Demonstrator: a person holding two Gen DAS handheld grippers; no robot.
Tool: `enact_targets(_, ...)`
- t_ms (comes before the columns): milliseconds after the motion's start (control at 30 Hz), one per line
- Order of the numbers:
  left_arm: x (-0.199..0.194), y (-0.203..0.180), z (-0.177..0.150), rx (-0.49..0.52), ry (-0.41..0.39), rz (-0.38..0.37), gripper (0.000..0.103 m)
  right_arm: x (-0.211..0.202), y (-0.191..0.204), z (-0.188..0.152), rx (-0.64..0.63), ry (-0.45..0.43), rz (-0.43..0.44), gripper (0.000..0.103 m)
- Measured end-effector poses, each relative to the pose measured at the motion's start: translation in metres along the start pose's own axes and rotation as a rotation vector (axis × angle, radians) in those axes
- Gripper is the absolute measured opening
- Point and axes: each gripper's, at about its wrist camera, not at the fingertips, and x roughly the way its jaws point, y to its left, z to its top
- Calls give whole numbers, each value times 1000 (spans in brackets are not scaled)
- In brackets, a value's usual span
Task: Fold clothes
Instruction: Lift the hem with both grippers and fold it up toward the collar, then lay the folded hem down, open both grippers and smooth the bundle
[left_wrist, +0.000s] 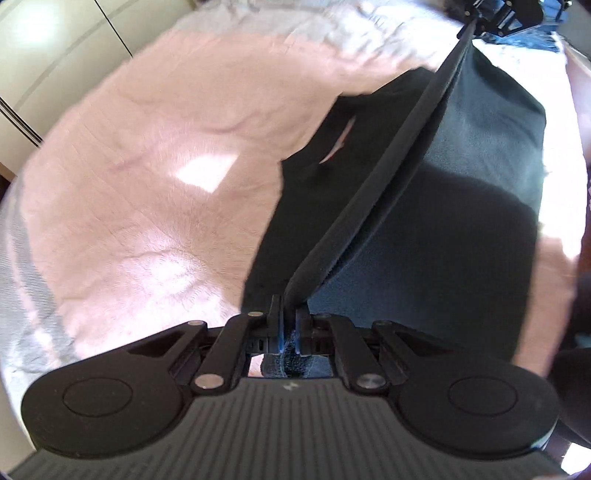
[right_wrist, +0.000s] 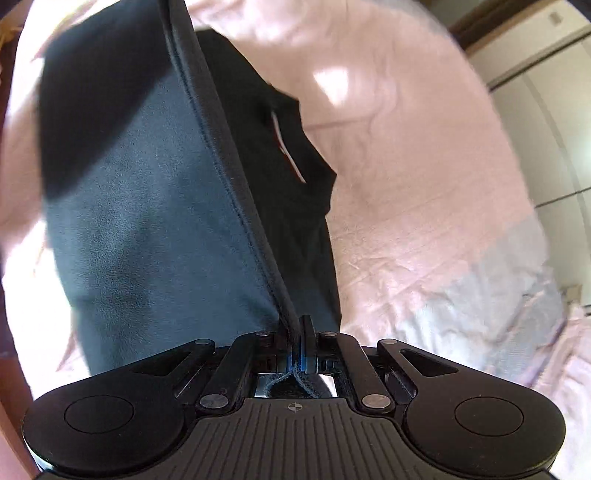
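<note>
The left hand-held gripper (left_wrist: 289, 308) has its jaws pressed together, pinching the hem of a dark blue-grey fleece garment (left_wrist: 461, 155); a tuft of the fabric shows behind the closed fingers, inside the frame of the tool. From that pinch the thick hem edge (left_wrist: 388, 177) runs taut, straight ahead and away from the left hand-held gripper, to the right hand-held gripper (left_wrist: 495, 18), seen small at the far end of the hem with the same edge between its fingers. From the right wrist view the right hand-held gripper (right_wrist: 297, 325) is likewise pressed together on the hem, the edge running forward and away from it out of the top of the frame. The garment hangs below the stretched hem on both sides of it: a lit, blue-grey panel on one side, a darker shaded panel (left_wrist: 295, 206) on the other, where a thin pale stripe or label (right_wrist: 286, 147) shows. Below and beyond both tools lies a pink fuzzy blanket (left_wrist: 147, 166), covering a bed; a pale grey-white striped cloth (right_wrist: 480, 302) borders it. Cream cupboard doors (right_wrist: 546, 92) stand beyond the bed. Both views are motion-blurred.
</note>
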Motion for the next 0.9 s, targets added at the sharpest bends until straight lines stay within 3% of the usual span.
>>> enact_targets(100,46,31,7,-20,41,-55,4,58,-38,19,17,45,62,2)
enact_targets(300,92,61,14,-65,86,-126,5,105,-66,24,79,90,134,2)
enact_targets(633,143,86,24,-170,133,-128,6,147,-99,19,172,64,239,2)
enact_targets(800,160,103,24,-291,158,-75,9,158,-115,6,269,8,277,4)
enact_targets(867,162,113,23,-358,169,-27,8,158,-126,-4,360,-15,276,16)
enact_targets(900,160,118,22,-385,170,-4,8,156,-130,-9,406,-21,245,38)
